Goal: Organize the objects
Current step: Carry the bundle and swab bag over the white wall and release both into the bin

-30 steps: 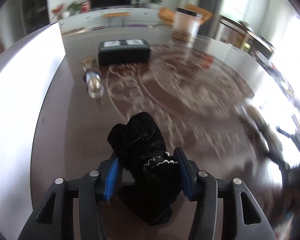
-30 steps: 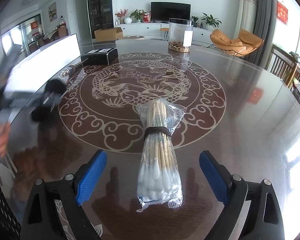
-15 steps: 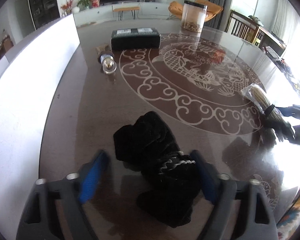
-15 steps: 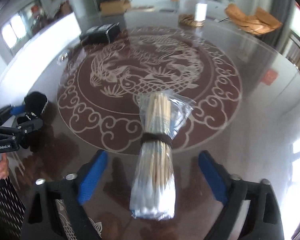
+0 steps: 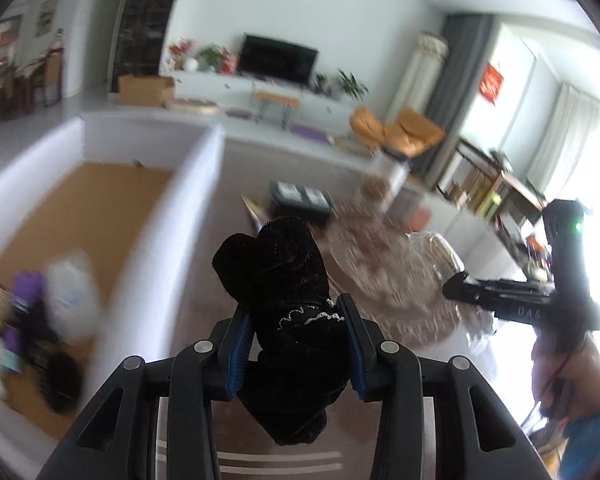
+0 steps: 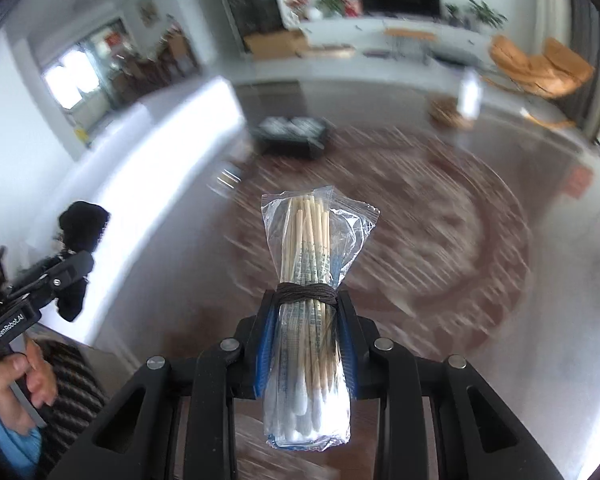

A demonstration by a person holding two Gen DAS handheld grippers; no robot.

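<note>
A: What does the left gripper (image 5: 296,344) hold?

B: Its blue pads (image 5: 239,350) press from both sides on a black velvet pouch (image 5: 284,304) with a small white trim. The pouch fills the centre of the left wrist view, above the brown table (image 5: 204,280).

A: And the right gripper (image 6: 306,344)?

B: It is clamped narrowly on a bag of cotton swabs (image 6: 310,300), tied with a dark band, in the lower middle of its view.

A: What else is visible?

B: A white box (image 5: 148,240) with a brown floor stands at the left, some blurred items in its lower left corner. A black box (image 6: 290,136) lies on the table, upper centre.
</note>
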